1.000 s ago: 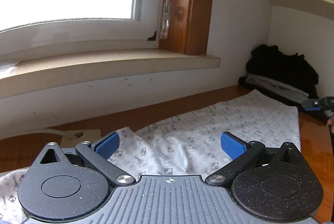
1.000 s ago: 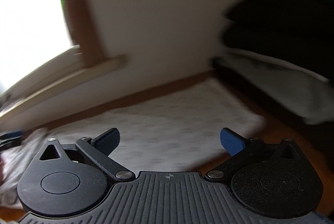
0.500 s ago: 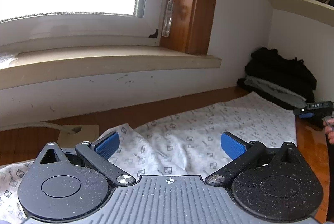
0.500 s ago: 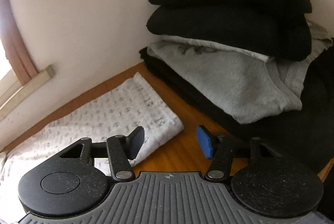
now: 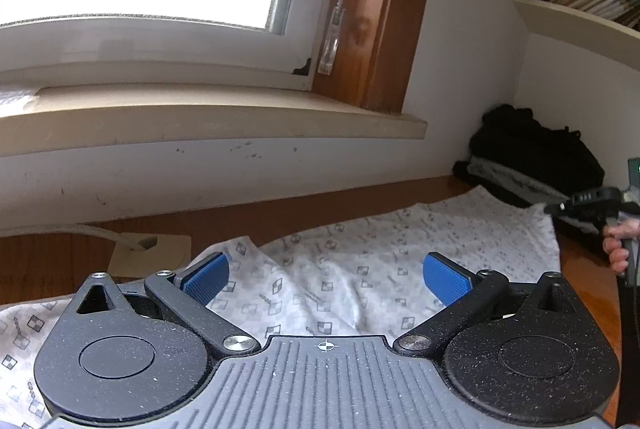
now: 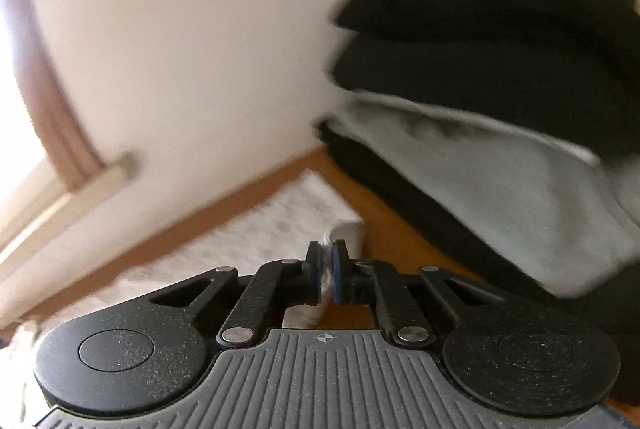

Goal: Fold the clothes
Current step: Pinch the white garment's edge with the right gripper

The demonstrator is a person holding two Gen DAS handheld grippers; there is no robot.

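Observation:
A white garment with a small grey square print (image 5: 360, 265) lies spread on the wooden table (image 5: 280, 213). My left gripper (image 5: 326, 275) is open and empty, hovering just above the garment's near-left part. My right gripper (image 6: 329, 261) is shut on the garment's far right corner (image 6: 340, 229), with a sliver of white cloth between the pads. It also shows in the left wrist view (image 5: 588, 203) at the garment's right edge, held by a hand. The right wrist view is blurred.
A stack of folded black and grey clothes (image 6: 500, 109) (image 5: 532, 157) sits in the far right corner against the wall. A windowsill (image 5: 200, 121) runs along the back. A beige cable plate (image 5: 148, 253) lies on the table at left. A bookshelf (image 5: 580, 13) hangs upper right.
My right gripper has closed from wide open onto the garment's far right corner. My left gripper stays open and has barely moved.

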